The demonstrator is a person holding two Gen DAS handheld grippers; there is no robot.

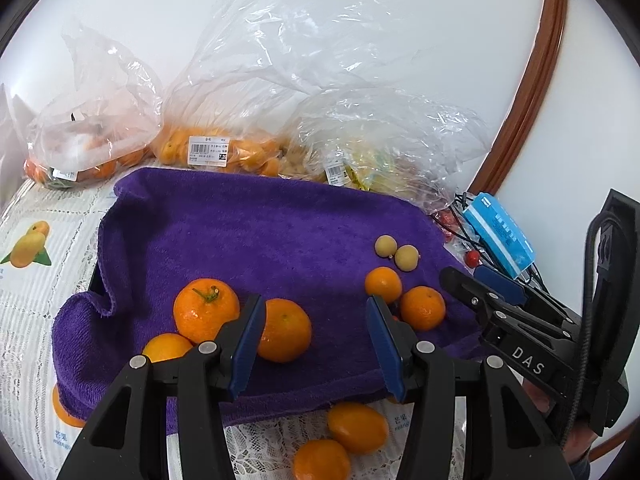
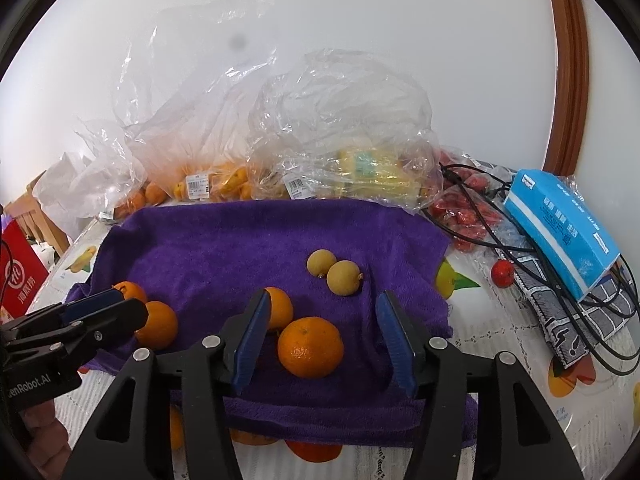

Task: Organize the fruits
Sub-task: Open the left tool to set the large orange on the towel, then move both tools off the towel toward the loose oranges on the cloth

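Note:
A purple towel (image 1: 248,240) (image 2: 224,248) covers the middle of the table. On its left lie a stemmed mandarin (image 1: 206,310) and two more oranges (image 1: 284,330) (image 1: 166,347). My left gripper (image 1: 316,340) stands open just in front of them, touching none. On the towel's right are two small oranges (image 1: 383,284) (image 1: 423,307) and two pale longans (image 1: 386,246) (image 2: 321,263). My right gripper (image 2: 324,336) is open, with an orange (image 2: 311,347) lying loose on the towel between its fingers and a smaller one (image 2: 278,306) behind its left finger. Each gripper shows in the other's view (image 1: 468,276) (image 2: 120,306).
Clear plastic bags of fruit (image 1: 208,152) (image 2: 360,168) line the wall behind the towel. A blue tissue pack (image 2: 560,224), black cables (image 2: 520,248) and red fruit (image 2: 503,273) sit at the right. Loose oranges (image 1: 358,428) lie on the lace tablecloth (image 1: 256,452) at the towel's near edge.

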